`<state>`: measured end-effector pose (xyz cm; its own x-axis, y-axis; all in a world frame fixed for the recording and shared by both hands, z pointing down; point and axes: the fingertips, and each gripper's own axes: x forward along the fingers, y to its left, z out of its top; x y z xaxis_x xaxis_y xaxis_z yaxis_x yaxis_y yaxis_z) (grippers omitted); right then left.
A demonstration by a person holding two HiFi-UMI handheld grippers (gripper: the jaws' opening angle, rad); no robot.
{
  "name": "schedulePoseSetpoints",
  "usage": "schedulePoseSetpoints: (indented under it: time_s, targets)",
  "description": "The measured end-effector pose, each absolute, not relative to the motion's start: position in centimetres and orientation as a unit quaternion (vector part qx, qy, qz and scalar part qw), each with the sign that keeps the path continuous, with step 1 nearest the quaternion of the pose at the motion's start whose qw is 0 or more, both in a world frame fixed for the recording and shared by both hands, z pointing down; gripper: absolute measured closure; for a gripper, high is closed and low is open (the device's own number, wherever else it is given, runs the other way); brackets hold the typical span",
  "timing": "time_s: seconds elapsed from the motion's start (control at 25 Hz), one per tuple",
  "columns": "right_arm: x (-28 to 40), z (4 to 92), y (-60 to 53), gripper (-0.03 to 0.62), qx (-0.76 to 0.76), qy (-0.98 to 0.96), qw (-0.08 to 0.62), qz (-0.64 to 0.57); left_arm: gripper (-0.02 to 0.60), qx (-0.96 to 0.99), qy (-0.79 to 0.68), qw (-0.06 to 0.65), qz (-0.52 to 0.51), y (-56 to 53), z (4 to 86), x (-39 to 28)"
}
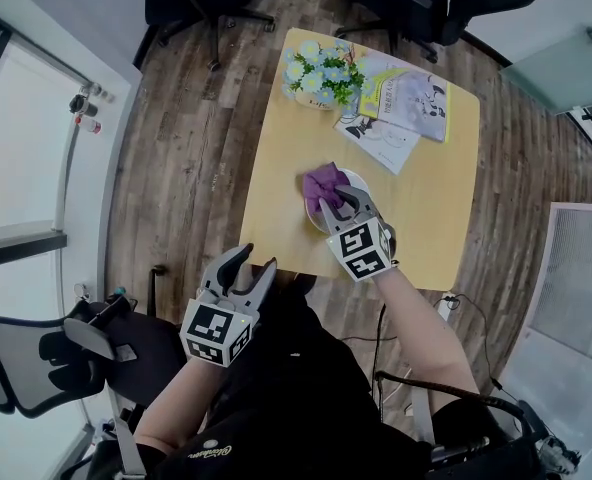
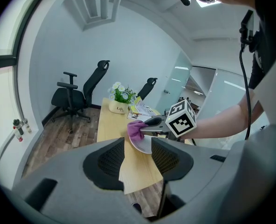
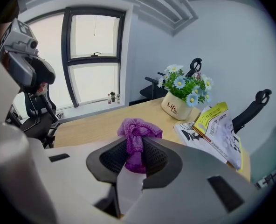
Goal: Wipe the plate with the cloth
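R tongs (image 3: 136, 149) tight on cloth (image 3: 138, 129)

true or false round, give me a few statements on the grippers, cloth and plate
1. The right gripper is shut on the purple cloth. True.
2. The left gripper holds the plate. False: it is open and empty, off the near edge of the table.
3. The cloth is at the plate. True.
4. The flowers stand on the plate. False: they stand at the table's far end, apart from the plate.
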<state>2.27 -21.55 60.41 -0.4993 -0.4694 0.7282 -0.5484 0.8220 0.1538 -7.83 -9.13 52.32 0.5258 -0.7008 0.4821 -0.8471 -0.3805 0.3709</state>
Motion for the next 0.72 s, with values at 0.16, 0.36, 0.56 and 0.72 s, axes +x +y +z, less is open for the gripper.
schedulePoseSetpoints:
  time_s: [0.16, 0.36, 0.56, 0.72]
  targets:
    - [3.0, 60.1, -23.5, 0.517, 0.310, -0.858, 0.408, 0.038, 0.400, 0.819, -0.473, 0.298, 0.124, -8.9, 52.5, -8.0]
    - [3.7, 60.2, -23.7, 0.517, 0.315, -0.854, 0.411, 0.039, 0.400, 0.819, -0.473, 0.300, 0.123, -9.0, 52.7, -7.9]
    - [3.7, 60.5, -21.2, 0.517, 0.301, -0.859, 0.410, 0.048, 0.400, 0.821, -0.470, 0.300, 0.123, -9.2, 52.7, -7.6]
    - [3.4, 60.6, -18.2, 0.517, 0.282, -0.868, 0.405, 0.057, 0.400, 0.822, -0.467, 0.300, 0.124, -9.3, 52.9, -7.4]
